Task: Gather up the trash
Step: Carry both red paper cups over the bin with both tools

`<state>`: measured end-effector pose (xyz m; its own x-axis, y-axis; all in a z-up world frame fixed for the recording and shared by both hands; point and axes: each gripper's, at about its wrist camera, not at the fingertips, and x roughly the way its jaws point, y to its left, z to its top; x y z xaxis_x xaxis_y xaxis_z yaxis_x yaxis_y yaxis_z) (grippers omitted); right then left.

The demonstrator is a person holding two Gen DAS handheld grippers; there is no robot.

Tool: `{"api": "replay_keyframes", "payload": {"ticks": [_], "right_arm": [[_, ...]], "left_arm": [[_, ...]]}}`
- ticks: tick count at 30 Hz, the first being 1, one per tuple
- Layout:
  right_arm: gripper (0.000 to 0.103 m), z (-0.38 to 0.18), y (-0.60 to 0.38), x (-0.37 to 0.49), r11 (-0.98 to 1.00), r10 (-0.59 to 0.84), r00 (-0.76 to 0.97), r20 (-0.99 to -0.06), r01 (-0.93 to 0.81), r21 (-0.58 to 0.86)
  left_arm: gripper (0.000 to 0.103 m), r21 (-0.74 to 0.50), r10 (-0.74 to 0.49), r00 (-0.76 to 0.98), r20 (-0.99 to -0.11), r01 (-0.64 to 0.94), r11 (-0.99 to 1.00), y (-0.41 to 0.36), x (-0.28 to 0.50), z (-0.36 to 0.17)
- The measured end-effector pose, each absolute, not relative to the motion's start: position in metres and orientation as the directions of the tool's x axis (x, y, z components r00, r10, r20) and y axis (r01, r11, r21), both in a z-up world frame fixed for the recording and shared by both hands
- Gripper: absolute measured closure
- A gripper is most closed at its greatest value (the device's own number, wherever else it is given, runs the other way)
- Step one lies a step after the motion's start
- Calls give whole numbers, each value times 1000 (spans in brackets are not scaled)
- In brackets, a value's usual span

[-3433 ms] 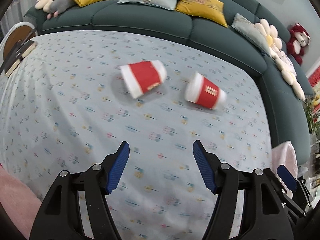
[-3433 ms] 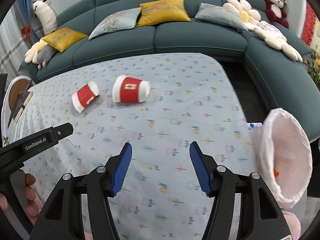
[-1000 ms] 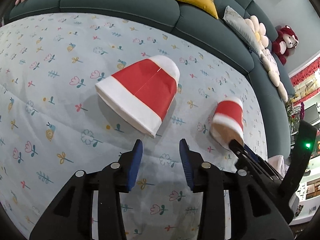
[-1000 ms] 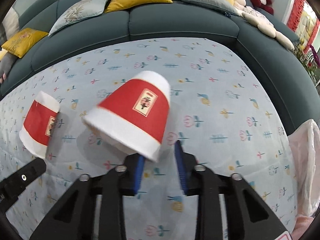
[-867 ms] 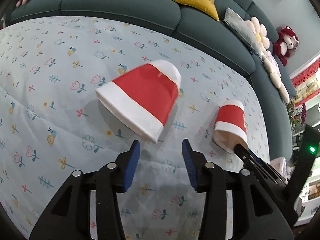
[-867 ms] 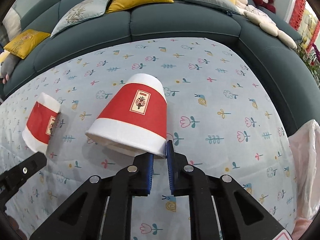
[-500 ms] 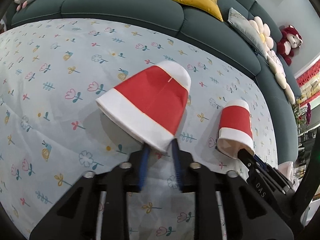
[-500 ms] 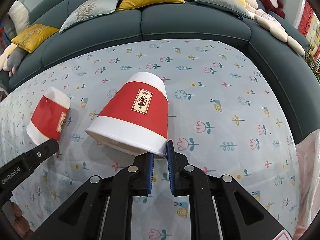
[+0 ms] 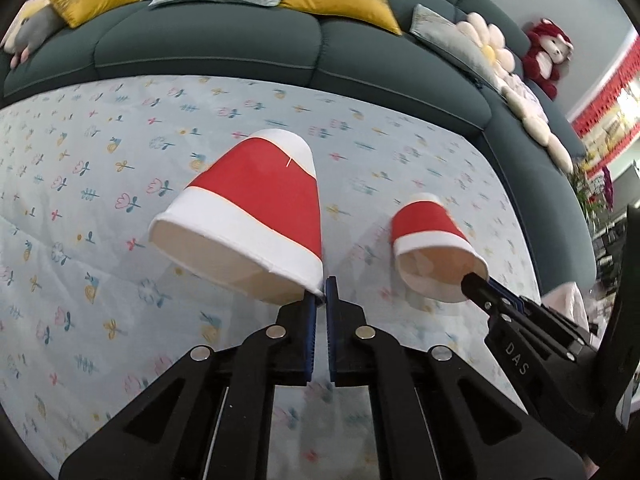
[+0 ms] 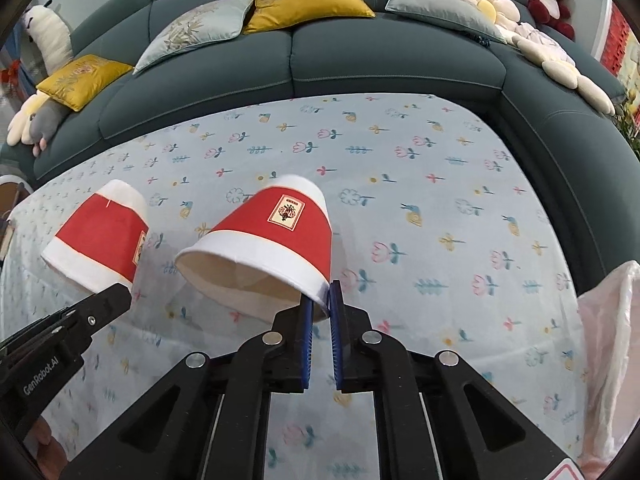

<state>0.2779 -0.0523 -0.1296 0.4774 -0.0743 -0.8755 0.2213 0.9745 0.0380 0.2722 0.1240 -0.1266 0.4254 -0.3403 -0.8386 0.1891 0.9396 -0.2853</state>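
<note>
Two red and white paper cups are held up off the flowered tablecloth (image 9: pixel 100 140). My left gripper (image 9: pixel 321 298) is shut on the rim of one cup (image 9: pixel 252 216), mouth toward the camera. My right gripper (image 10: pixel 318 300) is shut on the rim of the other cup (image 10: pixel 268 248), which carries a small label. In the left wrist view the right-hand cup (image 9: pixel 432 240) hangs at the right on the other gripper. In the right wrist view the left-hand cup (image 10: pixel 98 236) hangs at the left.
A dark green sofa (image 10: pixel 360 52) with yellow and grey cushions wraps around the table's far and right sides. A pink plastic trash bag (image 10: pixel 608 340) stands at the table's right edge. Plush toys lie on the sofa.
My left gripper closed on its cup's rim and lifted it. My right gripper, shut on its cup, has risen with it. Both cups now hang above the cloth.
</note>
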Motion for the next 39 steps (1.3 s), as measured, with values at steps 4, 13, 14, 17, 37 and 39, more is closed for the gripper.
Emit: {"api": "replay_keyframes", "payload": {"ticks": [4, 13, 14, 17, 37, 39], "right_arm": [[96, -116, -61, 255, 974, -68, 486, -871, 221, 48], [97, -81, -101, 187, 967, -73, 521, -851, 245, 66], [97, -78, -106, 181, 965, -75, 524, -848, 251, 70], [97, -68, -125, 160, 958, -82, 536, -840, 276, 82], [96, -38, -252, 39, 875, -174, 587, -791, 460, 149], [97, -37, -262, 31, 865, -184, 587, -788, 478, 155]], "left_arm": [[99, -286, -350, 411, -841, 212, 935, 106, 249, -117], [99, -286, -385, 389, -837, 288, 914, 47, 193, -89], [99, -286, -390, 388, -836, 298, 911, 39, 186, -86], [99, -289, -404, 381, -832, 323, 901, 16, 168, -78], [99, -259, -469, 337, -817, 512, 819, -124, 78, -49], [99, -255, -474, 329, -817, 531, 808, -136, 72, -48]]}}
